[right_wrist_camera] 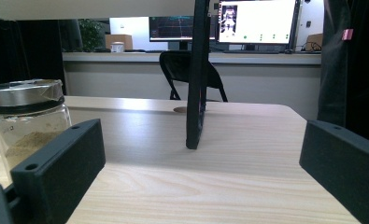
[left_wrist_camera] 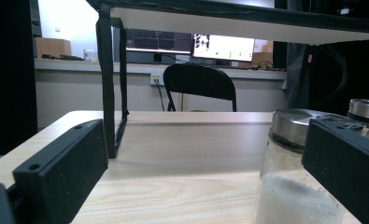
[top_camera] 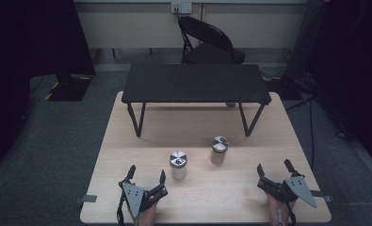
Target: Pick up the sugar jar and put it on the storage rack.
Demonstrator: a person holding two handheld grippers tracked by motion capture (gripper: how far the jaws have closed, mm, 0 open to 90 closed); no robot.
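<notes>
High view overhead, gripper views table-level, facing forward

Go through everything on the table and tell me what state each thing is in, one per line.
Left gripper: open, holding nothing.
Right gripper: open, holding nothing.
Near jar: upright, lid on, white grains inside.
Far jar: upright, lid on, tan powder inside.
Black shelf: standing on its legs, top bare.

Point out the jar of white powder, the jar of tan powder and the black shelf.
Jar of white powder [top_camera: 178,165]: high view, its metal lid.
Jar of tan powder [right_wrist_camera: 25,122]: right gripper view, its glass side.
Black shelf [top_camera: 195,83]: high view, its top.
</notes>
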